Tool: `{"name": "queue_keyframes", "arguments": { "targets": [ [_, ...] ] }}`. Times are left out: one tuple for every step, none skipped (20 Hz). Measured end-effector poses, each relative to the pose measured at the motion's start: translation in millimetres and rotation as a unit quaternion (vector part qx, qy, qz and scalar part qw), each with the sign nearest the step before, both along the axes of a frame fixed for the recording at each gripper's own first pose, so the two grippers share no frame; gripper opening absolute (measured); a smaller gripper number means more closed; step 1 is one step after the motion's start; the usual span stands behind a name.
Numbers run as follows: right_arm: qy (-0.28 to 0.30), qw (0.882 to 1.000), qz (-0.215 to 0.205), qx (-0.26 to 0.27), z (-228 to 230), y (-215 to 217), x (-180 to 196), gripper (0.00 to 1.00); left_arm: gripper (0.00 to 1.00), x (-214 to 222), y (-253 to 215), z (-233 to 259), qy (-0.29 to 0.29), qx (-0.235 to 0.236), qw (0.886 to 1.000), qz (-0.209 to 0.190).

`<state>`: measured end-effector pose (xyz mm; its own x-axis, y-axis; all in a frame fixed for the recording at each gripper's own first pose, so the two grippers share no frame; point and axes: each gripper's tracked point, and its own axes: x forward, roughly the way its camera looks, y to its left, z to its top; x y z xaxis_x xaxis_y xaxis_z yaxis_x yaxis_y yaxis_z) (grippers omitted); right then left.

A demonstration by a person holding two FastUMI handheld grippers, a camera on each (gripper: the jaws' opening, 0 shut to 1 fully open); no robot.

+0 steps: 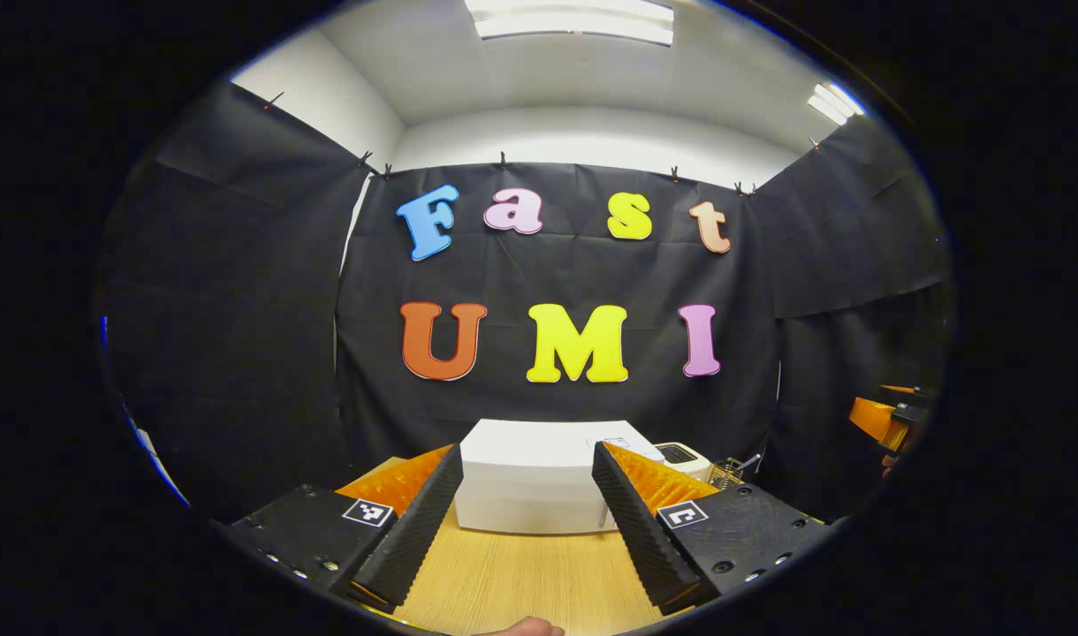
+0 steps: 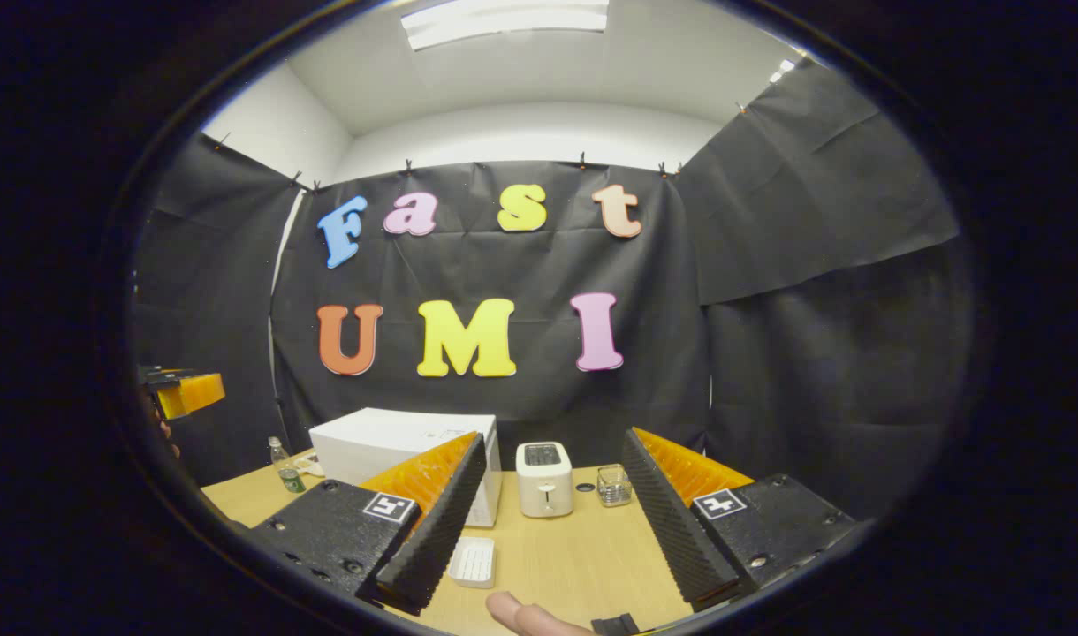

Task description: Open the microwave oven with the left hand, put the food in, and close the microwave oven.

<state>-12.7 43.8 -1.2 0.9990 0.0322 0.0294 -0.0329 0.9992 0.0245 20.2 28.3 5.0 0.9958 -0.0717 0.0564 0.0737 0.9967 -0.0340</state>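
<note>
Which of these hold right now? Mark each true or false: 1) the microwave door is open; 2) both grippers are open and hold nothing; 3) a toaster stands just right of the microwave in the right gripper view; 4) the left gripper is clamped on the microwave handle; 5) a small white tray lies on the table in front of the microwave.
1) False. The microwave is closed.
2) True. The left gripper and right gripper both stand open and hold nothing.
3) True. The toaster stands there.
4) False. It is short of the microwave and touches nothing.
5) True. The white tray lies on the table.
</note>
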Motion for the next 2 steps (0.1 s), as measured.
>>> {"name": "queue_keyframes", "arguments": {
  "targets": [
    [-0.007, 1.000, 0.000, -0.002, 3.3, 0.3, -3.1, 0.99, 0.93, -4.3, -1.3, 0.3, -0.003, 0.007, 1.000, -0.001],
    [-0.011, 1.000, -0.001, -0.005, 3.5, -0.4, -5.6, 0.87, 0.93, -7.5, -1.6, 1.0, -0.007, 0.014, 1.000, 0.001]
  ]
}}
